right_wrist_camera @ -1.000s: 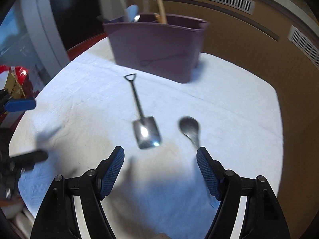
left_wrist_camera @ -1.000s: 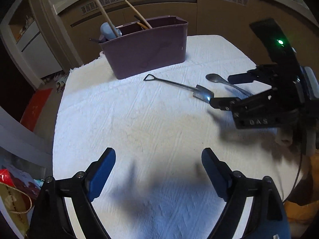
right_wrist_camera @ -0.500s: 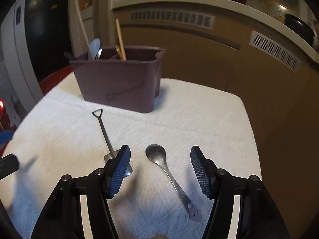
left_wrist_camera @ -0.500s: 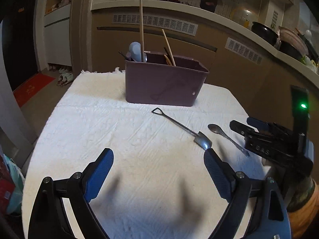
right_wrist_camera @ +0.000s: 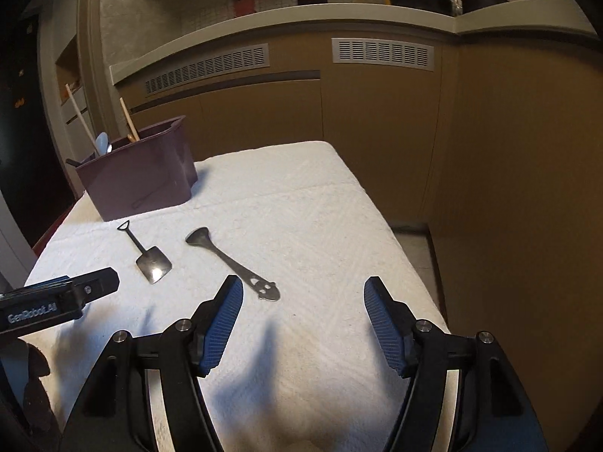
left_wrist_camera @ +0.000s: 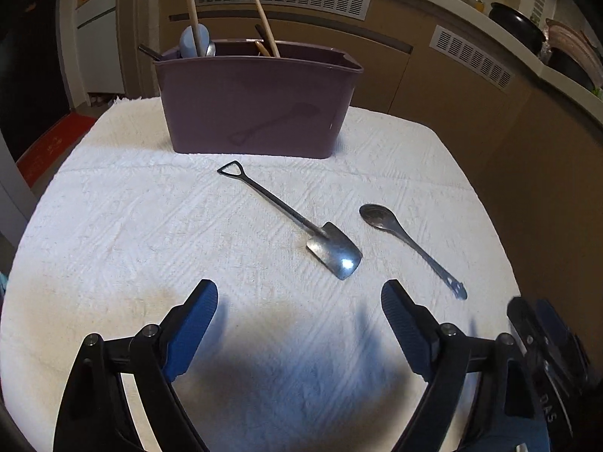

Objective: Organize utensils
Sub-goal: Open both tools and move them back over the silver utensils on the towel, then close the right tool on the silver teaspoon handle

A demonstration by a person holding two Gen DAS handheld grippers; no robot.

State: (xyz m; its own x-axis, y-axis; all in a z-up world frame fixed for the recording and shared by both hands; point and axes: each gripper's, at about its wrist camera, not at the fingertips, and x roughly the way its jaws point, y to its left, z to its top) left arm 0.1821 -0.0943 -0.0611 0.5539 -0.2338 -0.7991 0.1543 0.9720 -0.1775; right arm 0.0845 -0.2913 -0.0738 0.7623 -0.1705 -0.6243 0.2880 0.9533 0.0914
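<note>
1. Two utensils lie loose on the white-clothed counter (left_wrist_camera: pixel 124 233): shovel spoon (left_wrist_camera: pixel 292 222), handle loop toward the purple caddy (left_wrist_camera: pixel 256 105), and round spoon (left_wrist_camera: pixel 409 243) just right of it, bowl toward the caddy, not touching.
2. Neither spoon has shifted over the last second; same spots, same angles.
3. Caddy at the far side holds wooden sticks (left_wrist_camera: pixel 190 3) and a pale blue spoon (left_wrist_camera: pixel 188 39), unchanged.
4. Change is in the tools only: right tongs (right_wrist_camera: pixel 303 307) were over the round spoon half a second ago with the handle between the pads, now pulled back and swung right, so the handle end sits just off the left pad. Wide open, empty.
5. Left tongs (left_wrist_camera: pixel 299 310) have moved in closer and face the shovel spoon; open, empty, blade just ahead of the gap.
6. Meaning: no pick made yet, both spoons to go; likely the left takes the shovel spoon next.
</note>
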